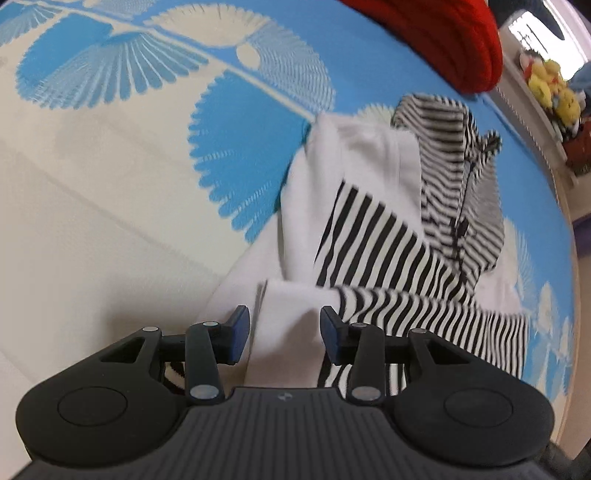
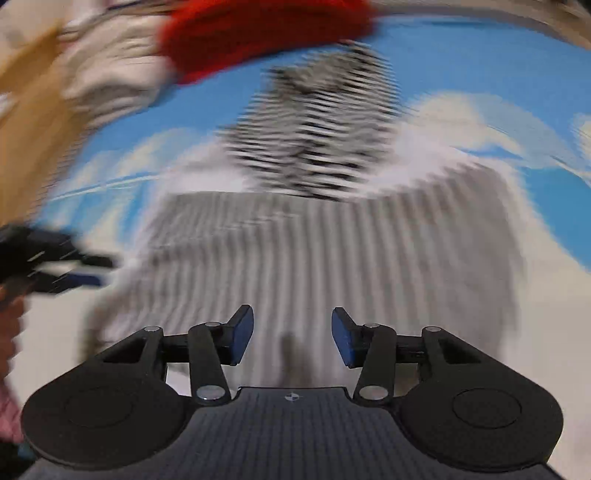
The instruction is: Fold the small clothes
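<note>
A small hooded top with black and white stripes (image 1: 380, 236) lies spread on the blue and cream sheet (image 1: 129, 166). Its hood (image 1: 454, 155) points to the far side and its white sleeves are folded in. My left gripper (image 1: 284, 321) hovers over the near white sleeve, jaws apart and nothing pinched between the blue pads. The right wrist view is blurred. It has the same striped top (image 2: 314, 240) below my right gripper (image 2: 291, 325), whose jaws also stand apart and empty. At that view's left edge the left gripper (image 2: 98, 271) appears with a hand behind it.
A red knitted garment (image 1: 443, 40) lies beyond the hood, red (image 2: 251, 33) in the right view too. Pale clothes (image 2: 110, 62) are heaped beside it. Yellow plush toys (image 1: 550, 88) sit on a ledge past the bed's right edge.
</note>
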### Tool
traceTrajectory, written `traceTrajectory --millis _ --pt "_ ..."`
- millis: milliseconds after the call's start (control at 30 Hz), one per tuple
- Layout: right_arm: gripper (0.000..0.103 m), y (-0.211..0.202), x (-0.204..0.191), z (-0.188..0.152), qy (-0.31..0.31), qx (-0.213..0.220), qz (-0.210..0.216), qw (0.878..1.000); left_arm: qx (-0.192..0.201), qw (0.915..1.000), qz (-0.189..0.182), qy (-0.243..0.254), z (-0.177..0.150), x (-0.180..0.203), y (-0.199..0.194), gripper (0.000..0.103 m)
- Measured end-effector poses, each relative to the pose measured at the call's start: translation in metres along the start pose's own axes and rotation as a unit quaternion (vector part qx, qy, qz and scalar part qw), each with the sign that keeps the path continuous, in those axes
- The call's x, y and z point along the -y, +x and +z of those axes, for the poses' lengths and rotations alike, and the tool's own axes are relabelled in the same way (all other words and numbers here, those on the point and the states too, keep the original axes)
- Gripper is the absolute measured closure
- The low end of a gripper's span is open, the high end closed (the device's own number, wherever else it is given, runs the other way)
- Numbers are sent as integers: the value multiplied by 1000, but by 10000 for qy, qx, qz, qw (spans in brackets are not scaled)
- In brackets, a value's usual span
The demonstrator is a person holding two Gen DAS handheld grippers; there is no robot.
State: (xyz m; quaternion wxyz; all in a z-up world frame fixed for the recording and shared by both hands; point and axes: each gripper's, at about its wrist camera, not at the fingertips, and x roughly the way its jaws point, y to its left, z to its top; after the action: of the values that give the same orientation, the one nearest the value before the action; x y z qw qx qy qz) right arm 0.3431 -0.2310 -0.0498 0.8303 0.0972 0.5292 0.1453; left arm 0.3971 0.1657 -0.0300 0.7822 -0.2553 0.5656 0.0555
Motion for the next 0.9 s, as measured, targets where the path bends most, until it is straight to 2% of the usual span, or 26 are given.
traceTrajectory --millis 67,133,167,200,233,300,400,467,500,533,600,633,667,733,800,833,900 --pt "54 1 23 -3 366 -141 -478 9981 -29 9999 50 149 -3 1 7 60" --pt "54 3 40 -8 676 -238 -723 9948 2 9991 190 386 -7 6 11 61" --pt "54 4 45 -10 810 -255 -737 9937 45 9982 275 529 -9 10 12 69" --pt "54 4 50 -12 930 -260 -706 9928 89 9973 348 648 -10 13 12 88" --pt "54 4 53 -13 1009 -259 -673 9923 173 9959 444 774 -10 17 10 102" --pt "54 6 59 -17 1101 -294 -689 9911 702 9889 630 1147 -10 30 -7 103" --pt "54 5 66 -21 1325 -347 -825 9871 1808 9702 209 1599 -10 54 -54 103" --pt "54 3 70 -20 1426 -335 -857 9855 2218 9615 23 1622 -10 60 -74 103" --pt "54 3 70 -19 1456 -314 -877 9849 2240 9613 82 1603 -11 61 -74 103" --pt "54 3 70 -19 1495 -277 -902 9843 2114 9647 223 1553 -10 60 -69 102" --pt "54 1 69 -16 1576 -157 -981 9825 1370 9804 610 1280 -6 49 -42 102" --pt "54 -2 68 -15 1588 -57 -1016 9821 1076 9854 779 1062 -6 41 -31 102" --pt "54 -5 66 -14 1583 77 -1003 9823 1036 9866 850 932 -6 37 -27 101" --pt "54 -8 65 -10 1562 254 -956 9828 1150 9844 786 1079 -7 42 -30 101" --pt "54 -5 66 -8 1580 199 -935 9828 1239 9820 486 1344 -10 52 -34 93" --pt "54 0 70 -10 1665 71 -937 9816 1158 9830 309 1392 -11 54 -32 91" --pt "54 9 78 -14 1873 -140 -1005 9770 642 9896 41 1286 -17 54 -13 82"
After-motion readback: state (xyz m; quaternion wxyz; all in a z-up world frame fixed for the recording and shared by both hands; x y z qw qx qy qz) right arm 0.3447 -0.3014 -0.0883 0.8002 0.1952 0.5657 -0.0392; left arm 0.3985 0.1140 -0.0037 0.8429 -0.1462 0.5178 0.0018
